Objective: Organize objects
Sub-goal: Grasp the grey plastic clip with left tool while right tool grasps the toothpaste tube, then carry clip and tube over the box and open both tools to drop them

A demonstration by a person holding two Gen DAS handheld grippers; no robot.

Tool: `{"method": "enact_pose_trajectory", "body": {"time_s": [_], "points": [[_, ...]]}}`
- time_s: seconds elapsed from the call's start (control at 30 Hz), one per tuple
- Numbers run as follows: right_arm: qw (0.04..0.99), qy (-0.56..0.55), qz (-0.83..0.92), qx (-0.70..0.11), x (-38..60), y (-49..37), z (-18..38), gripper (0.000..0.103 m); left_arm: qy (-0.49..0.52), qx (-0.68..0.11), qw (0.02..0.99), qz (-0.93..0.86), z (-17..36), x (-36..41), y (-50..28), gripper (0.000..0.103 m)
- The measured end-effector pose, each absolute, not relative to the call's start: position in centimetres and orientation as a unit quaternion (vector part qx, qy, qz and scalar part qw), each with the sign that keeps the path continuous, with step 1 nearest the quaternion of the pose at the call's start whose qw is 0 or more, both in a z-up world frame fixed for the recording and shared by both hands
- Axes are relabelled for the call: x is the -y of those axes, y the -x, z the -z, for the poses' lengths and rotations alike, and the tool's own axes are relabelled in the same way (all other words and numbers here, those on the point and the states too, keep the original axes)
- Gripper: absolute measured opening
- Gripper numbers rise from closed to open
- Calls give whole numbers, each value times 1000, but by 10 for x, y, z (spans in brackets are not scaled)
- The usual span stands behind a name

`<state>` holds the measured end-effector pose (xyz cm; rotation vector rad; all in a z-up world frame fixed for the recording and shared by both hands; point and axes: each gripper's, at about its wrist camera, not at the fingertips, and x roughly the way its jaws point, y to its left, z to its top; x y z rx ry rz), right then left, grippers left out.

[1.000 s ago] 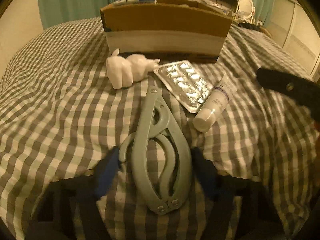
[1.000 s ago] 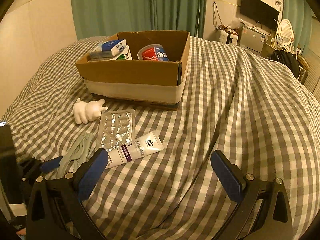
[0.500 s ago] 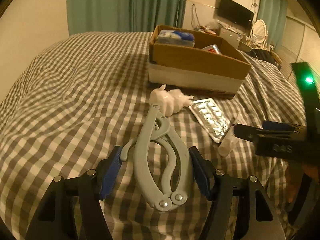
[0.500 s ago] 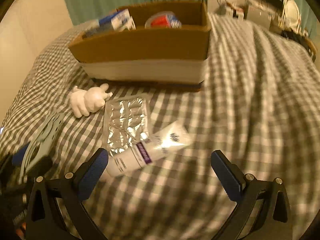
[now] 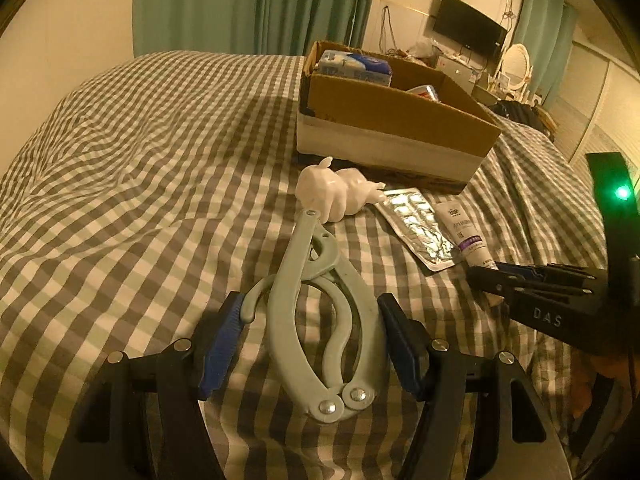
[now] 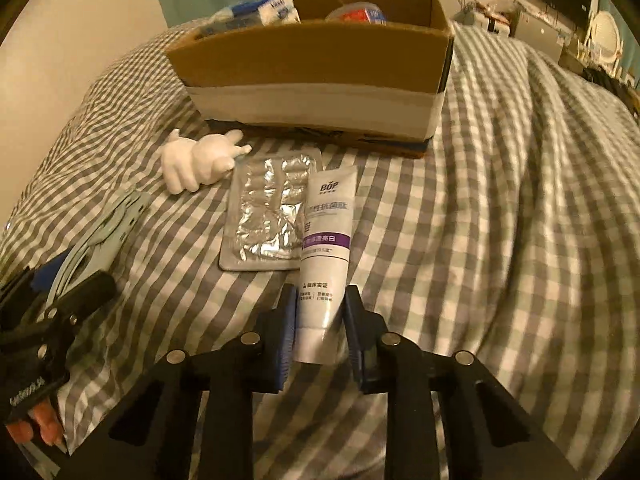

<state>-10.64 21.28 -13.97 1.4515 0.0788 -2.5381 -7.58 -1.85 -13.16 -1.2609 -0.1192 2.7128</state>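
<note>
The right hand-held gripper (image 6: pixel 320 320) pinches the white, purple-banded plastic tube (image 6: pixel 326 256) near its cap; lift it straight. The left hand-held gripper (image 5: pixel 310 340), spread, straddles the pale green folding plastic hanger (image 5: pixel 320 320) and should squeeze evenly.

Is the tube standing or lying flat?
Lying flat. The tube lies lengthwise on the bedspread, cap end between the right gripper pads.

Two black handheld grippers: left gripper (image 5: pixel 312 340) and right gripper (image 6: pixel 320 320), both with blue-padded fingers (image 5: pixel 222 344) on angular black linkages, fastened by round silver screws. White lettering along each black body (partly legible), plus a glowing green indicator light (image 5: pixel 622 193).
</note>
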Motion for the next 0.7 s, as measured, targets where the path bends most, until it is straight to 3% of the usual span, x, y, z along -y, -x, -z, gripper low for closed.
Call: {"method": "enact_pose_trajectory", "body": {"time_s": [0.33,0.7], "points": [[131,-428,894,-37,-222,65,84,22,419,38,92,-903,105,9,69,69],[146,-337,928,-65,-224,80,-12,22,346,14,136,-928,9,-17,107,69]]}}
